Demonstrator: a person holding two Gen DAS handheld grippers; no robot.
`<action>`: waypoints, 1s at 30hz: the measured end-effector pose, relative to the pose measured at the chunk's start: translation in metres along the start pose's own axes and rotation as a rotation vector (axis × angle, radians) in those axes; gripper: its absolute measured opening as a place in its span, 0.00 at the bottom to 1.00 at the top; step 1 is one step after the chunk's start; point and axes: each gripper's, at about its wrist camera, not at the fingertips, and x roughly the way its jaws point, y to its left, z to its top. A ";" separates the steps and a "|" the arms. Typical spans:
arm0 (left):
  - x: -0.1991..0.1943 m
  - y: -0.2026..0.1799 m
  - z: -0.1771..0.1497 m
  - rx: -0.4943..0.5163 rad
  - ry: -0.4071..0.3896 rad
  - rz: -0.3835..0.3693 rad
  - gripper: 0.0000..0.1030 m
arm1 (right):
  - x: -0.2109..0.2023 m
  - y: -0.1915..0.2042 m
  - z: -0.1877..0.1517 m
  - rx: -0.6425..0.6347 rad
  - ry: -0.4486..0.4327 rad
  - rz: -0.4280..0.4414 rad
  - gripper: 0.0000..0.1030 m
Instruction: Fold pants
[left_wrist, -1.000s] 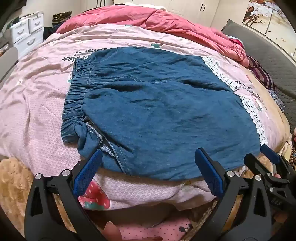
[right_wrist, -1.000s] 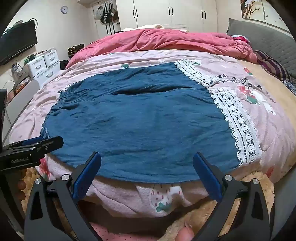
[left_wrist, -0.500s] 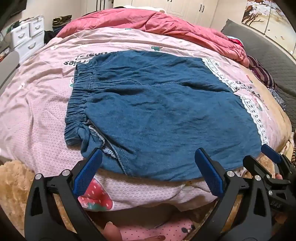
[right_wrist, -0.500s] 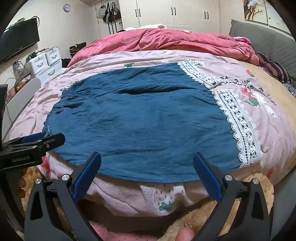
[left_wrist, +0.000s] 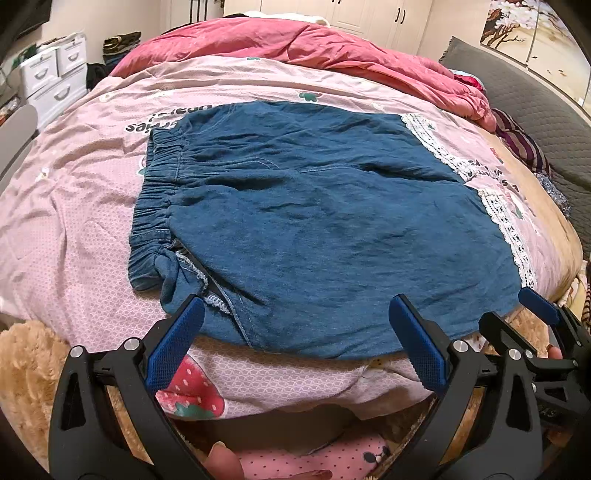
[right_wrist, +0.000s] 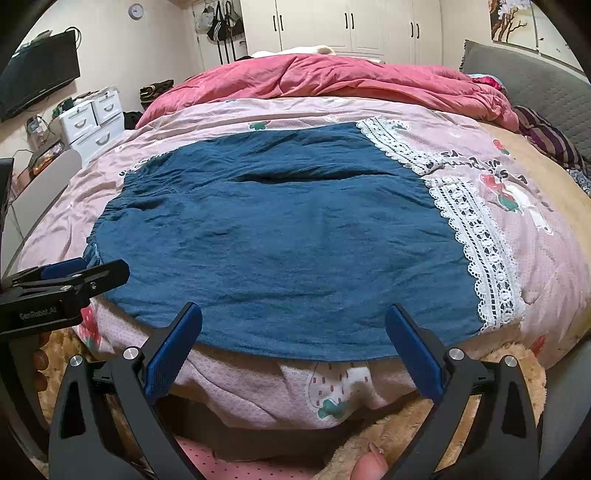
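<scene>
Blue denim pants (left_wrist: 314, 229) with white lace hems (left_wrist: 509, 236) lie spread flat on a pink blanket (left_wrist: 74, 221); the elastic waistband (left_wrist: 155, 199) is at the left. In the right wrist view the pants (right_wrist: 280, 243) fill the middle, lace hem (right_wrist: 480, 258) at the right. My left gripper (left_wrist: 295, 332) stands open at the near edge of the pants, nothing between its fingers. My right gripper (right_wrist: 293, 332) is open too, just before the near edge. The right gripper (left_wrist: 539, 306) shows at the lower right of the left wrist view, and the left gripper (right_wrist: 66, 273) sits at the right view's left edge.
A crumpled red duvet (right_wrist: 332, 81) lies at the far side of the bed. A grey headboard (right_wrist: 535, 85) and striped cloth (right_wrist: 546, 136) are at the right. White drawers (right_wrist: 96, 118) and a TV (right_wrist: 37, 77) stand left. Tan fleece (left_wrist: 29, 362) hangs below the bed's near edge.
Both grippers have drawn back a little from the bed and risen slightly, so the pants sit lower and farther in view. Both stay open. The pants have not moved.
</scene>
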 end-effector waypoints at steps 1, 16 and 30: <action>0.000 0.000 0.000 0.001 0.000 -0.001 0.91 | 0.000 0.000 0.000 0.001 0.000 0.002 0.96; 0.000 -0.001 0.000 0.002 0.000 0.002 0.91 | 0.001 -0.001 0.000 -0.005 0.001 -0.009 0.96; -0.001 0.000 0.001 0.003 -0.004 0.001 0.91 | 0.000 -0.003 0.000 -0.005 0.002 -0.008 0.96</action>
